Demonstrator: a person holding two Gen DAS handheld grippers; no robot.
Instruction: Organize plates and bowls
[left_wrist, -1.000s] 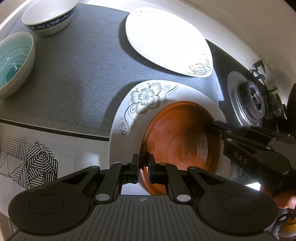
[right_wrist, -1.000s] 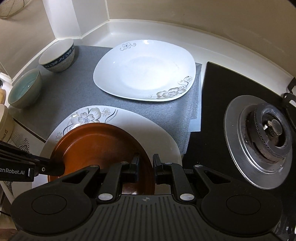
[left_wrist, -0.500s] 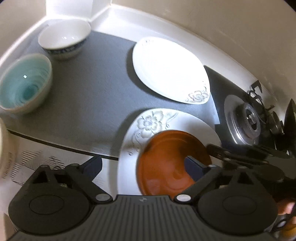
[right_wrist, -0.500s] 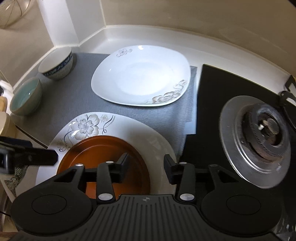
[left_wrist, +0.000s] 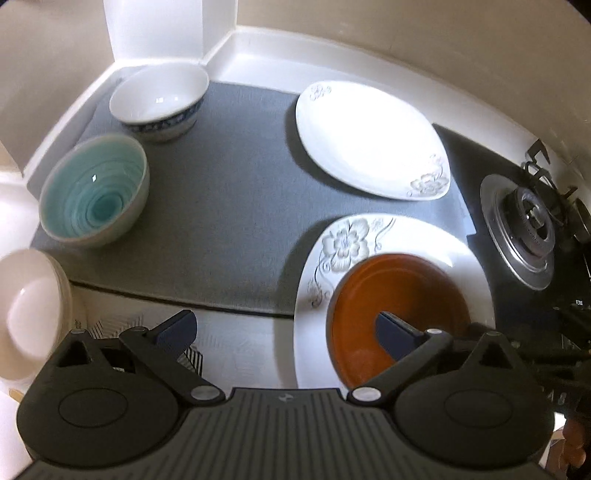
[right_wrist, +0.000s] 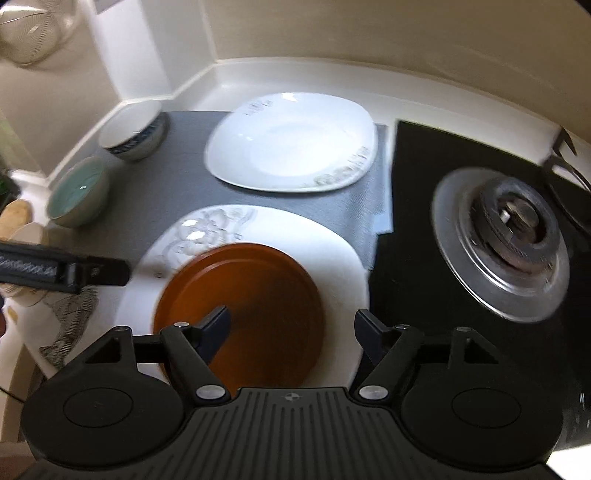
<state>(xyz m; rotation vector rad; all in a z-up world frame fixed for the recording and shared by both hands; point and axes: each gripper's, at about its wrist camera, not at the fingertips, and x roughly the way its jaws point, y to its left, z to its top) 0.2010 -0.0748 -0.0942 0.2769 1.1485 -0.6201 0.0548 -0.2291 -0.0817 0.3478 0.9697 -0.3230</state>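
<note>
Here we are opening both the left gripper (left_wrist: 284, 334) and the right gripper (right_wrist: 291, 325), now empty, having just released the round brown plate (right_wrist: 251, 295) onto the flowered white plate (right_wrist: 332, 243), while the square white plate (right_wrist: 291, 144) and two bowls are awaiting stacking.

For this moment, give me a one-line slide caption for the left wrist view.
Left gripper open above the brown plate stacked on a floral plate; two bowls wait on the grey mat.

My right gripper (right_wrist: 291, 328), jaws just opening and empty, hangs over the brown plate (right_wrist: 251, 299) on the flowered white plate (right_wrist: 332, 251) (pattern blurred, probably floral); my left gripper (right_wrist: 110, 271) pokes in beside it.
</note>
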